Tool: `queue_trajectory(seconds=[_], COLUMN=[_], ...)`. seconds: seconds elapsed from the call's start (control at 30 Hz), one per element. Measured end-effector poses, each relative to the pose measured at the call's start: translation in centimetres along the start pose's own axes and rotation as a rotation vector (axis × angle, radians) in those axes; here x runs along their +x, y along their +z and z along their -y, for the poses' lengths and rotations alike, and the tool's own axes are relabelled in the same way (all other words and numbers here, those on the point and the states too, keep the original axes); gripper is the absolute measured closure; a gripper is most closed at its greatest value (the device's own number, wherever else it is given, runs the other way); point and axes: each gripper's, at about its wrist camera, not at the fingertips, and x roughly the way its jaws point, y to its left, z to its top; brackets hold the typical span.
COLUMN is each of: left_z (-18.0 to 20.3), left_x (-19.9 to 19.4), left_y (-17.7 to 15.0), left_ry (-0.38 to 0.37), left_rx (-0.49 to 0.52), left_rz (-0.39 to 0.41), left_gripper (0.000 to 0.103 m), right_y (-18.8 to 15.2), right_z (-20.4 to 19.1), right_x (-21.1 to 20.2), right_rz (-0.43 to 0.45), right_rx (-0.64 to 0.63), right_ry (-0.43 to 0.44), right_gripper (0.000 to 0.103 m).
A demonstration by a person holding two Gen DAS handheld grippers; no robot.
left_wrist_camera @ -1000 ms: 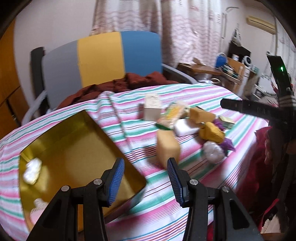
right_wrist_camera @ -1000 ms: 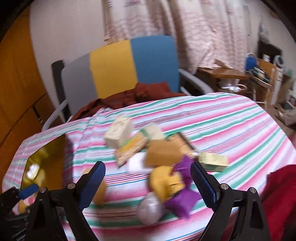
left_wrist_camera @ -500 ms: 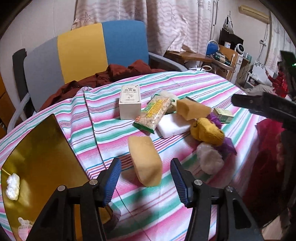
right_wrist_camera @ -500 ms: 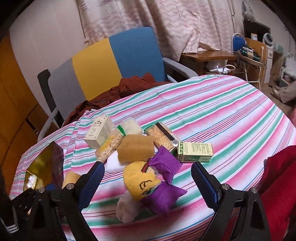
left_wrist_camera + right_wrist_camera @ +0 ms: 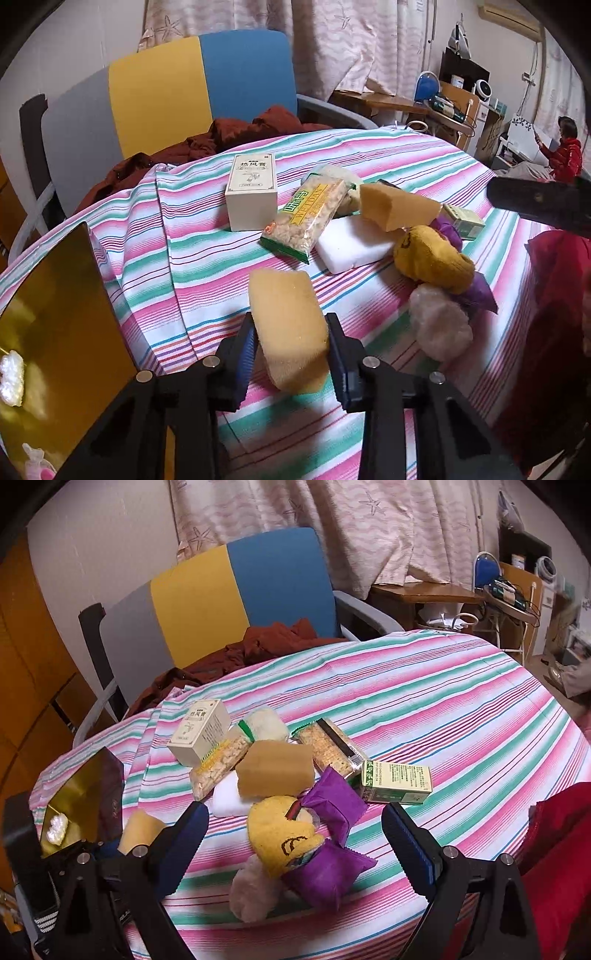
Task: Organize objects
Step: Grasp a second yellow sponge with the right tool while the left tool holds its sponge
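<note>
Taking the yellow sponge (image 5: 288, 325) as the landmark, the gold tray (image 5: 55, 325) lies to its left on the striped table (image 5: 406, 155), with a small white piece (image 5: 11, 373) on its floor. The left gripper (image 5: 290, 354) has its two blue-padded fingers (image 5: 245, 354) pressed against both sides of the sponge, gripping its near end while the far end points up the table. Behind the sponge stands a white box (image 5: 253, 195), and to the right of that a green-edged snack packet (image 5: 308, 218) leans over a white block (image 5: 354, 243). Further right of the sponge lie a tan sponge (image 5: 397, 210), a yellow sock (image 5: 432, 258), a purple pouch (image 5: 332, 805) and a pale fluffy ball (image 5: 439, 325). The right gripper (image 5: 295, 842) hangs wide open above the sock and pouches, holding nothing, with a green box (image 5: 397, 781) just beyond it.
</note>
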Motion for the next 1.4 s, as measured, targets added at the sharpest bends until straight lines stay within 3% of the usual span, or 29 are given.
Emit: queue_trajectory(seconds=[0.3,0.53,0.57,0.6,0.63,0.73,0.93,1.13,1.4], left_z=[-0.9,-1.8,-1.9,-2.1,-2.2,-2.4,-2.5,-4.0,-9.7], left_x=[-3.3,-5.6,-5.8,-5.9,-6.0,-6.0,-7.0,-8.7,-12.0], left_y=[-1.0,-1.4,-1.5,-1.6,-1.7,-1.9,-2.2,-2.6,-3.9], left_ry=[-0.065,-0.087,-0.087,-0.088,-0.089,-0.086,-0.079,-0.069,0.027], left_rx=[-0.055,-0.095,-0.099,-0.103,-0.108,-0.123,-0.125,-0.167,-0.298], left_rz=[0.038,0.067,0.067,0.067,0.066,0.061,0.079,0.111,0.175], left_gripper=[0.068,0.068,0.068,0.068,0.068,0.067,0.067,0.067,0.067], right_y=[2.2,4.0,4.0,3.9,3.7,3.5,4.0,4.2,2.8], right_z=[-2.8,-2.6,-2.4,-2.2,-2.2,-2.4,-1.9,-4.7,-14.3], right_x=[5.0,9.1,9.6,10.1,10.5,10.2,6.8,2.6,1.2], right_rz=[-0.110,-0.164,-0.178,-0.197,-0.217,-0.195,-0.066,0.029,-0.022], right_rx=[-0.112,-0.099,-0.091,-0.087,-0.096,-0.131,-0.108,-0.145,-0.272], right_ry=[-0.032,-0.071,-0.074,-0.074,-0.075,-0.086,-0.104,-0.007,0.237], right_gripper=[0.003,0.004,0.010,0.028,0.036,0.036,0.037,0.036,0.036])
